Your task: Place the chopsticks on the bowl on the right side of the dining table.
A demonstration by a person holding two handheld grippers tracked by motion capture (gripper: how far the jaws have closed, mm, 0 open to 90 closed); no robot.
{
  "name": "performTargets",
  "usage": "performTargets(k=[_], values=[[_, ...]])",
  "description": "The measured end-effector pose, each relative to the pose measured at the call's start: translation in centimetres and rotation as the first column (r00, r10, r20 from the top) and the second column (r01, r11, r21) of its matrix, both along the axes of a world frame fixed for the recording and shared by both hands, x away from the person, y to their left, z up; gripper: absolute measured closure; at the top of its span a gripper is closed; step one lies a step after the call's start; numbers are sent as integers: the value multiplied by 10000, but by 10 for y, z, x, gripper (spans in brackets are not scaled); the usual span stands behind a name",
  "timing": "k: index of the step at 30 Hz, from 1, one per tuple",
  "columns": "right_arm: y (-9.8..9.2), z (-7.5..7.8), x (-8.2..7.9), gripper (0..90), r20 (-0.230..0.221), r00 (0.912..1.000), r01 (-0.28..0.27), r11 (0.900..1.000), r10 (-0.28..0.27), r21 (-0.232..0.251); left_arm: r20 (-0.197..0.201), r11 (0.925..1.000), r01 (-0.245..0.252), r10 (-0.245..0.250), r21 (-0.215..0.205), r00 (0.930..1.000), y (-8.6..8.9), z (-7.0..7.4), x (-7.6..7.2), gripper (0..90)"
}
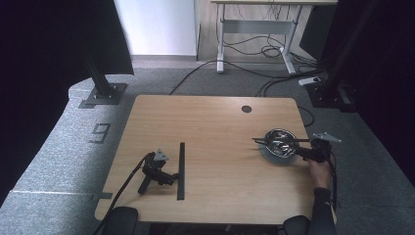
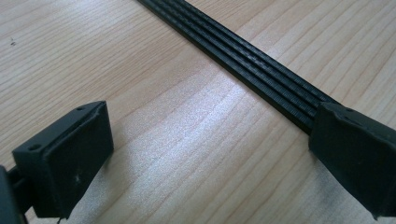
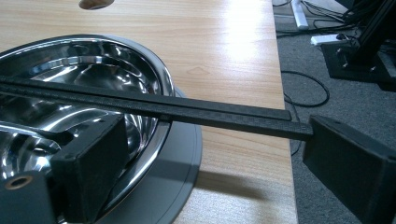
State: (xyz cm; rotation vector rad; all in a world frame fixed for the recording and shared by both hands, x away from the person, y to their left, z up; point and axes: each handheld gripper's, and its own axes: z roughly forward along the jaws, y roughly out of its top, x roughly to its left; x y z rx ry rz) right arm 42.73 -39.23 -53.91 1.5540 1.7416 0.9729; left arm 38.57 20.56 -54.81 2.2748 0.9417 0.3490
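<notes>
High view: a person's right hand [image 1: 320,171] holds the right claw [image 1: 299,149] at the right edge of the table [image 1: 210,122], beside a steel bowl [image 1: 280,142] that sits on a grey plate [image 1: 274,157]. A thin black strip [image 1: 281,140] lies across the bowl's rim, one end pointing toward the table's middle, the other reaching the claw.

Right gripper view: the strip [image 3: 154,105] runs level across the bowl [image 3: 93,79] and past the plate [image 3: 184,158], its near end meeting the inner face of the right-hand jaw, while the left-hand jaw stands clear below it. The right claw [image 3: 215,154] is spread wide, its jaws not pressing the strip; whether the strip's end rests on the jaw or merely passes it cannot be told.

Across the table, the left claw [image 1: 169,178] lies on the wood with no hand on it, just beside a second, longer black bar [image 1: 181,170] that lies flat, running front to back. Left gripper view: the left claw [image 2: 210,154] is released, bare wood between its jaws, and the ribbed bar [image 2: 243,60] passes diagonally to the tip of the right-hand jaw.
</notes>
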Motion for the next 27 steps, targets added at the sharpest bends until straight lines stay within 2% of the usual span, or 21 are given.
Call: performTargets(k=[13, 18, 27], values=[[5, -1, 1, 86, -141, 9998, -158, 9998, 156, -134, -1, 10000, 2, -2, 3, 10000, 0, 0, 0, 0], [4, 2, -1, 97, -25, 10000, 60, 9996, -61, -273, 1, 10000, 1, -1, 5, 10000, 0, 0, 0, 0], [6, 3, -3, 123, -39, 10000, 4, 9992, -5, -398, -3, 10000, 6, -6, -3, 10000, 0, 0, 0, 0]])
